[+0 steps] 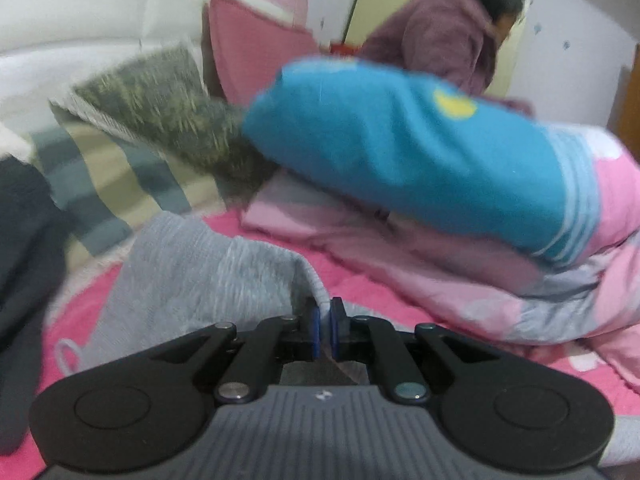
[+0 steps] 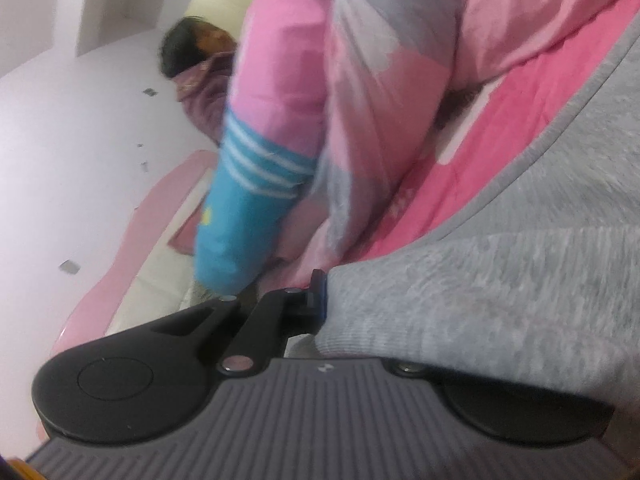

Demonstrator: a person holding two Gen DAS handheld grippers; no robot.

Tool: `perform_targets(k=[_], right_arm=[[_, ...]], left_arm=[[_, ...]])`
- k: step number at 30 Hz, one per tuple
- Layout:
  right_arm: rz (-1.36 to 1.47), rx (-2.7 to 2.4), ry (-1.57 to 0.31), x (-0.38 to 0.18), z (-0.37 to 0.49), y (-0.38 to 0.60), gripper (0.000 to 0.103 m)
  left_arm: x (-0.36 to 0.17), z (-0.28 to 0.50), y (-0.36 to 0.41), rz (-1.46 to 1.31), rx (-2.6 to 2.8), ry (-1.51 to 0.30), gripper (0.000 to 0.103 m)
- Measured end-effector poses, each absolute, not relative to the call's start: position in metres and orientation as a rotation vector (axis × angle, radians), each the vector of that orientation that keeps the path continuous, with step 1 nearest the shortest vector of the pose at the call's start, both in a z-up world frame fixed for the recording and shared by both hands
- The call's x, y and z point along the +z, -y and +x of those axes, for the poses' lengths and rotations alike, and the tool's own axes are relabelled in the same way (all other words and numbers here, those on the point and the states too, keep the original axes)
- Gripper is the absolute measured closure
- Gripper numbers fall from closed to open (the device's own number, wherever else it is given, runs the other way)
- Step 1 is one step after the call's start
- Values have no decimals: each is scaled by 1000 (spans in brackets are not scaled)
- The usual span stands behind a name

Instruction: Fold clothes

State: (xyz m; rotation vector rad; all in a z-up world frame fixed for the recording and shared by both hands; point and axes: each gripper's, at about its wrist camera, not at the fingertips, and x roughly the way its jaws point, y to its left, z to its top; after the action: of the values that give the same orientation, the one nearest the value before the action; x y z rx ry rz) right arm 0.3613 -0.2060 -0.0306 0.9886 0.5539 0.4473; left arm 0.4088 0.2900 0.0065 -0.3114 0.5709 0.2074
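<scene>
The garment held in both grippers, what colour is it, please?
Heathered light grey garment; clearest in the right wrist view.

Each claw (image 1: 324, 320) is black, with blue pads (image 2: 322, 292), silver pivot screws and a ribbed grey body.

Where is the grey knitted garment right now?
The grey garment lies on the pink bedspread at lower left of the left wrist view, its edge pinched in the left hand-held gripper.

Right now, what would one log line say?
left gripper: shut on grey garment | right gripper: shut on grey garment | bed: beneath
</scene>
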Motion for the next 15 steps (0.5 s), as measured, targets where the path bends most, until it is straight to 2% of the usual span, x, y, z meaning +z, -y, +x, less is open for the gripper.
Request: perform_targets(k=[3, 8, 10, 11, 13, 15], right_arm=[[979, 414, -595, -52, 385, 203, 100], [1009, 378, -724, -98, 417, 207, 96], [1032, 400, -747, -106, 418, 211, 94], [1049, 409, -748, -103, 416, 214, 90], [1070, 422, -741, -94, 409, 219, 57], [1060, 431, -705, -77, 397, 225, 41]], left_arm=[[-19, 434, -295, -347, 213, -611, 95], [-47, 443, -310, -470, 161, -640, 67], [-37, 432, -314, -520, 130, -609, 33], [-33, 427, -316, -545, 114, -594, 28], [-18, 413, -320, -562, 98, -554, 16], [1, 393, -324, -566, 82, -519, 12]])
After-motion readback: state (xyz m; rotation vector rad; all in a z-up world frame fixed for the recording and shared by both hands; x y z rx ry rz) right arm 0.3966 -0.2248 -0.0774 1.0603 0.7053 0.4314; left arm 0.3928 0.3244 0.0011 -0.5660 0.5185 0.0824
